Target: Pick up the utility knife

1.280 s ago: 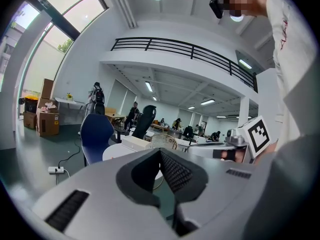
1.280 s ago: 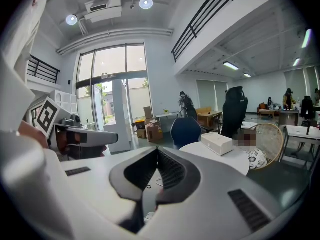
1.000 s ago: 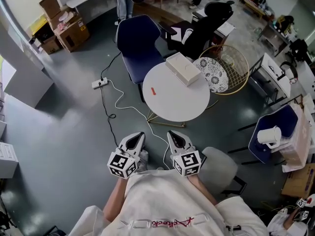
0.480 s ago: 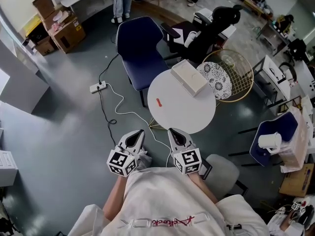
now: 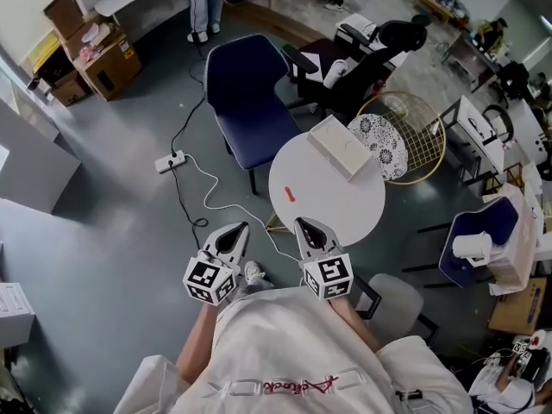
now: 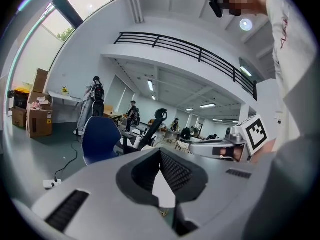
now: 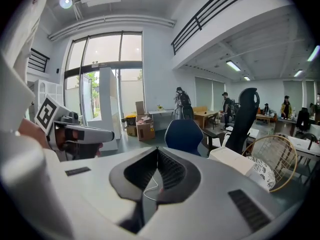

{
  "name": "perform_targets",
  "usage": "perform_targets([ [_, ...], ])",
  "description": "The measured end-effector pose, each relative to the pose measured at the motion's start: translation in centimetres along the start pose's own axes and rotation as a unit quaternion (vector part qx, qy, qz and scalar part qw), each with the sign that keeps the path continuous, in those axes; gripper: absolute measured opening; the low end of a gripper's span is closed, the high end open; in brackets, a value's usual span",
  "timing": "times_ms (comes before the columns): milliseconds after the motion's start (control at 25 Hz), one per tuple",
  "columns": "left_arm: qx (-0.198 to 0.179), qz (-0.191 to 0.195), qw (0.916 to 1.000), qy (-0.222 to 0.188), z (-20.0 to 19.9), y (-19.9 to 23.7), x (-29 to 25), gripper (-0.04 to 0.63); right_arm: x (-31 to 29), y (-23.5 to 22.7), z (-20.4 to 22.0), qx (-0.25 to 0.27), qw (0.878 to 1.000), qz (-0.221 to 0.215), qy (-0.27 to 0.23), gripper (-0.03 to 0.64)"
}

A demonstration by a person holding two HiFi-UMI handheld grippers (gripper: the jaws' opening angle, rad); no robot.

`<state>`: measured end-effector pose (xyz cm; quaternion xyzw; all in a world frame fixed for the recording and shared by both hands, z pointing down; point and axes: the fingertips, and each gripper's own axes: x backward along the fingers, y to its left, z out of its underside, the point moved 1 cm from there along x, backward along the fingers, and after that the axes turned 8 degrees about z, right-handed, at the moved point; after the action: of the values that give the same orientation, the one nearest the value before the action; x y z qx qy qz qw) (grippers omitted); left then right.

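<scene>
The utility knife (image 5: 291,194), a slim orange-red bar, lies on the round, smooth white worktop (image 5: 345,210), ahead of both tongs and well apart from them. The left tongs (image 5: 236,228) and right tongs (image 5: 303,223) are closed and empty, black ribbed pads (image 7: 172,170) together. A white rectangular box (image 5: 341,147) rests beyond the knife.

The round table (image 5: 341,210) is seen steeply from above, at one o'clock, in the head view. The blue chair (image 7: 184,134) is shared with the left and right gripper views, aimed near-level.
</scene>
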<state>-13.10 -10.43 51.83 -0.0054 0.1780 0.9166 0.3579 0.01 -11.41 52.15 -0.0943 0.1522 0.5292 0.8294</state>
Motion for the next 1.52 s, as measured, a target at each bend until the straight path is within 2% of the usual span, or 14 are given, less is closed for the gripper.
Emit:
perform_targets([
  [280, 0.009, 0.013, 0.9998, 0.012, 0.4, 2.7, 0.4, 0.012, -1.9, 1.0, -0.6, -0.005, 1.0, 0.019, 0.003, 0.017],
  [600, 0.025, 0.03, 0.9991, 0.017, 1.1, 3.0, -0.5, 0.012, -2.7, 0.3, 0.0, -0.005, 0.999, 0.03, 0.017, 0.017],
  [920, 0.036, 0.013, 0.9991, 0.017, 1.5, 3.9, -2.3, 0.012, -4.7, -1.4, 0.2, 0.002, 0.999, 0.015, 0.029, 0.017],
  [1280, 0.031, 0.003, 0.9995, 0.01, 0.0, 3.8, -6.5, 0.012, -6.6, -5.2, -0.6, 0.001, 1.0, 0.003, 0.024, 0.017],
  [1520, 0.026, -0.003, 0.9994, 0.02, 0.1, 4.0, -8.5, 0.012, -7.6, -7.6, 0.1, -0.007, 1.0, 0.002, 0.031, 0.017],
])
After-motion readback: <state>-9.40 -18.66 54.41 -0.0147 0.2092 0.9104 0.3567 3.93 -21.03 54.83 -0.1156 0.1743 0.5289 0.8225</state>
